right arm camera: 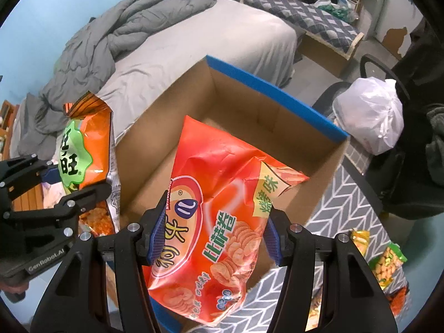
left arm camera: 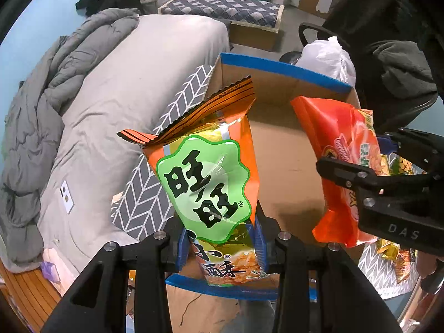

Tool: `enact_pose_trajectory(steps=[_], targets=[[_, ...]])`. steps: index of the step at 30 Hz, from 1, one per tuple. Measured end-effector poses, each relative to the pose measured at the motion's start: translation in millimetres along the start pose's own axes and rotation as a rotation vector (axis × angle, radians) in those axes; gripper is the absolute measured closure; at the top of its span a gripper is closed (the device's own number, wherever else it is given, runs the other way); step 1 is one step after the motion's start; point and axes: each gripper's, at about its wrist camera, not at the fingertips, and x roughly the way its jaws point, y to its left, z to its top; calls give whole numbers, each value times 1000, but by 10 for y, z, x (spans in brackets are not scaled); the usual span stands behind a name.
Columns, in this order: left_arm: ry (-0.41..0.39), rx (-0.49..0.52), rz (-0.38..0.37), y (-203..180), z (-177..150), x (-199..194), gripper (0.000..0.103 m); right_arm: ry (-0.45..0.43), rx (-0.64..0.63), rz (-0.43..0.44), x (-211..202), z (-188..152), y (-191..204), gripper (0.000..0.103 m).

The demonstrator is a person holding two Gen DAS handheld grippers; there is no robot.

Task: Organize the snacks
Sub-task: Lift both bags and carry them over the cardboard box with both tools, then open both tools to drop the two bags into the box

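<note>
My left gripper (left arm camera: 222, 249) is shut on an orange snack bag with a green label (left arm camera: 211, 183) and holds it upright above the near left edge of an open cardboard box with blue rims (left arm camera: 283, 149). This bag also shows in the right wrist view (right arm camera: 83, 155), with the left gripper (right arm camera: 63, 191) on it. My right gripper (right arm camera: 213, 238) is shut on a red-orange pizza-roll snack bag (right arm camera: 219, 211) and holds it over the box (right arm camera: 244, 105). In the left wrist view this red bag (left arm camera: 338, 166) hangs at the box's right side in the right gripper (left arm camera: 371, 166).
The box stands on a grey chevron-patterned cloth (right arm camera: 344, 208). More snack packets (right arm camera: 385, 263) lie on the cloth at the right. A bed with a grey duvet (left arm camera: 83, 88) is behind on the left. A white plastic bag (right arm camera: 369, 116) rests on a black chair (right arm camera: 388, 166).
</note>
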Motion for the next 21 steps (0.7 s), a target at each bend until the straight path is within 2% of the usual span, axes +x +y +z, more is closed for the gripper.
enact_pose_trajectory(steps=[8,10,11,12,21], targets=[[11,-1,33,-49,-15,42,61,25,16,-24,133,-13,31,41],[10,6,54,-47,-13,38,48,23,16,-30,120,-19,40,34],[1,10,70,-51,-18,21,45,17,18,-38,99,-21,42,26],[-10,16,84,-54,-23,2,42,7,18,-49,76,-21,45,24],[-43,43,90,-109,-47,-222,39,-28,33,-70,-130,-5,-22,23]])
